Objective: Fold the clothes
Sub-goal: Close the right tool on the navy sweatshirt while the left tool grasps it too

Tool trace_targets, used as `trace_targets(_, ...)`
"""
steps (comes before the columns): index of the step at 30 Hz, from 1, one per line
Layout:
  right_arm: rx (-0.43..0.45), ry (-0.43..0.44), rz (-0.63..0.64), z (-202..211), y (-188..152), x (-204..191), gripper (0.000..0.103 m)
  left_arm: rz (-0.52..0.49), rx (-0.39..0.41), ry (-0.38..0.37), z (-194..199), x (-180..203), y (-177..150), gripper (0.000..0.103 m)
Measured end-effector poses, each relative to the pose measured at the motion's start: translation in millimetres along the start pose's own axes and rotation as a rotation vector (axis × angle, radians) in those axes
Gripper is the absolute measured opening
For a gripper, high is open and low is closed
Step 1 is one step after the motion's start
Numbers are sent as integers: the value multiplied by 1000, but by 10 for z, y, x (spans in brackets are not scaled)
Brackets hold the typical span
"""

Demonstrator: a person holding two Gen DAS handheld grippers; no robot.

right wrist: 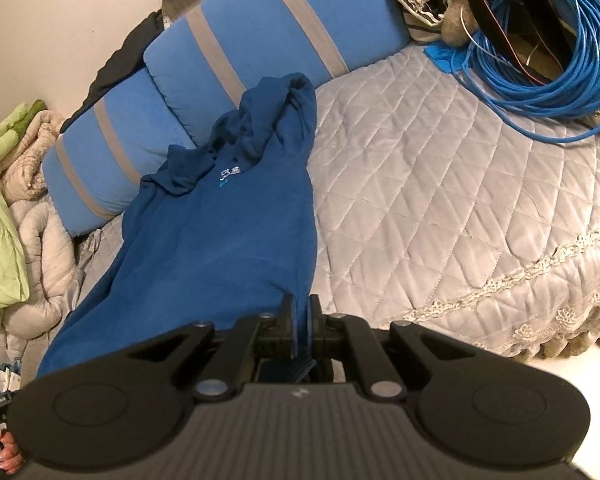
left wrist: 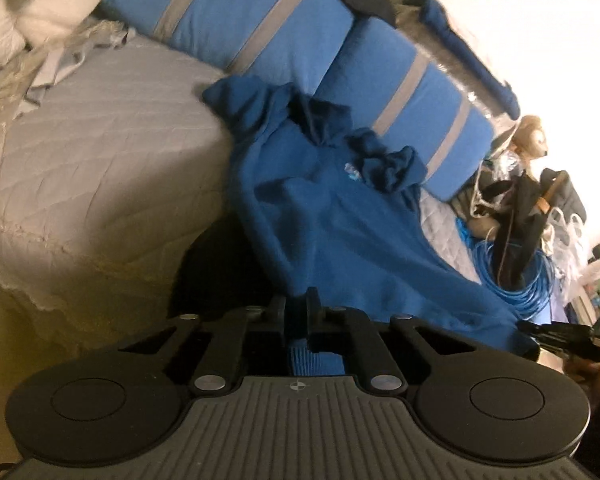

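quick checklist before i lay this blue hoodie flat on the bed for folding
1. Left gripper clamped on the hoodie hem: ok, ribbed blue fabric sits between its closed fingers.
2. Right gripper clamped on the hem: ok, blue fabric is pinched between its fingers.
3. Hoodie front faces up: ok, the small chest logo shows.
4. Sleeves and hood smoothed out: not ok, they are bunched near the striped blue cushions.
5. Open quilt beside the hoodie: ok, bare quilted surface lies to its right in the right wrist view.
6. Blue cable coil kept away from the garment: ok, it lies apart at the far corner.
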State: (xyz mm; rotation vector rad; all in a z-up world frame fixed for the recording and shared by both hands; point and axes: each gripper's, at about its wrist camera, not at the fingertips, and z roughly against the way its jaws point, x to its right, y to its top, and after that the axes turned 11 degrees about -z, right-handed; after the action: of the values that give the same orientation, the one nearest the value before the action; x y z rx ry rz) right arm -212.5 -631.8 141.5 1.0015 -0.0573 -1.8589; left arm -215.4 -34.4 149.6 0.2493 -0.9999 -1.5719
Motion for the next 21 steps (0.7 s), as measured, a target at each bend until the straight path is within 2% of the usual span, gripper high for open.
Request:
trace_targets(9, 54, 47, 54, 304, 78, -202, 4, -59, 108, 59, 392, 172, 129, 5)
trace_targets(13, 64, 52, 56, 495, 55, -264, 3, -78, 126, 89, 543, 247, 144, 5)
trace_targets(16, 59, 50, 42, 609, 7, -275, 3, -71, 96, 116, 513, 230, 118, 5)
trace_targets(21, -9, 5, 10, 453, -115, -131, 3, -69, -28, 168, 226, 165, 26, 6)
